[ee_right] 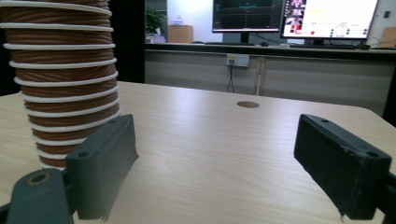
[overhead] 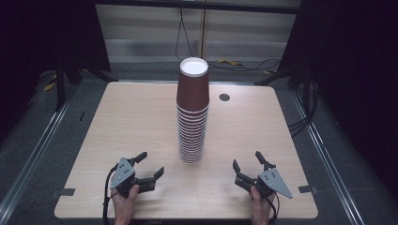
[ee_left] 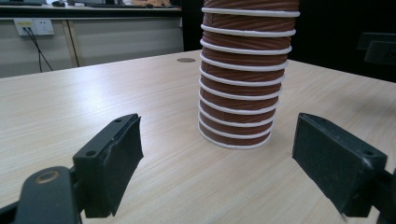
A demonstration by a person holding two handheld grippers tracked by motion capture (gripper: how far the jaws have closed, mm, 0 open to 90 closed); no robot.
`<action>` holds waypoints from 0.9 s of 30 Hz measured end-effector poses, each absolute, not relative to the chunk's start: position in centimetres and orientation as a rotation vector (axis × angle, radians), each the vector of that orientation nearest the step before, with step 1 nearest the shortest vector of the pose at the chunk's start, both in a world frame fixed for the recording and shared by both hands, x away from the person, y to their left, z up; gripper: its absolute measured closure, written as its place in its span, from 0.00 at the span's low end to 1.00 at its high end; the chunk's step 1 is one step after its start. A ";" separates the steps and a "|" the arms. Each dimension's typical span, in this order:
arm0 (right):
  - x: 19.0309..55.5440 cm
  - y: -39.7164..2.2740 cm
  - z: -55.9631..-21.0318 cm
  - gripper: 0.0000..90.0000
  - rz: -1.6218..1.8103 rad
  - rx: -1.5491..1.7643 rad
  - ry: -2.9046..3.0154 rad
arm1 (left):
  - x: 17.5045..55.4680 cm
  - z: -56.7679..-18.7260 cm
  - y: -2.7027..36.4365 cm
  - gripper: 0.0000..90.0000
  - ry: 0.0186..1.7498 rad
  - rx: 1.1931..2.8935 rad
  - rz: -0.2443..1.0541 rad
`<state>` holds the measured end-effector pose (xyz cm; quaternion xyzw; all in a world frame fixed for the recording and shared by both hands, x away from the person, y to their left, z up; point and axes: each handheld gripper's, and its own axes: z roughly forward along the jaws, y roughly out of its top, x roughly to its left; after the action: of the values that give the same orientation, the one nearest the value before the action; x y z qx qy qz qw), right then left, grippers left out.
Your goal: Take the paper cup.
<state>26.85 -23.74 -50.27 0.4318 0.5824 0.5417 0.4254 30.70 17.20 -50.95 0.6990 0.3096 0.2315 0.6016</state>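
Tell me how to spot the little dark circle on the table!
Find the wooden table with the tall stack of brown cups in its middle. Look right of the stack, near the far edge: the small dark round hole lies flat in the tabletop.

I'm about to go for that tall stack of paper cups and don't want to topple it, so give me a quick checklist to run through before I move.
1. Left gripper open wide enough: ok, its jaws stand apart with nothing between them.
2. Right gripper open: ok, its jaws are apart and hold nothing.
3. Stack of cups standing upright: ok, though in the high view the lower cups look slightly offset from the top ones.
4. Both grippers apart from the stack: ok, bare table lies between each and the cups.
5. Left gripper aimed at the stack: ok, the cups sit between its jaws in the left gripper view.
6. How tightly the cups are nested: cannot tell.
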 end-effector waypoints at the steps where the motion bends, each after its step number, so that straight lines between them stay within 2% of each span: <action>1: 26.8 -23.7 -50.3 0.14 1.354 1.080 1.456 | 30.7 -51.0 17.2 0.17 0.717 1.619 0.536; 14: 27.2 -23.4 -50.0 0.14 1.338 1.138 1.549 | 30.6 -51.1 17.9 0.17 0.713 1.552 0.501; 19: 27.2 -23.1 -49.7 0.15 1.345 1.124 1.600 | 30.4 -51.1 17.7 0.17 0.698 1.573 0.541; 27: 27.7 -22.4 -48.6 0.17 1.374 1.056 1.671 | 30.3 -51.1 17.7 0.17 0.685 1.565 0.529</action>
<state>27.70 -22.39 -48.63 0.4093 0.6479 0.5328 0.3589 30.29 17.68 -51.13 0.6823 0.2987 0.2308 0.6261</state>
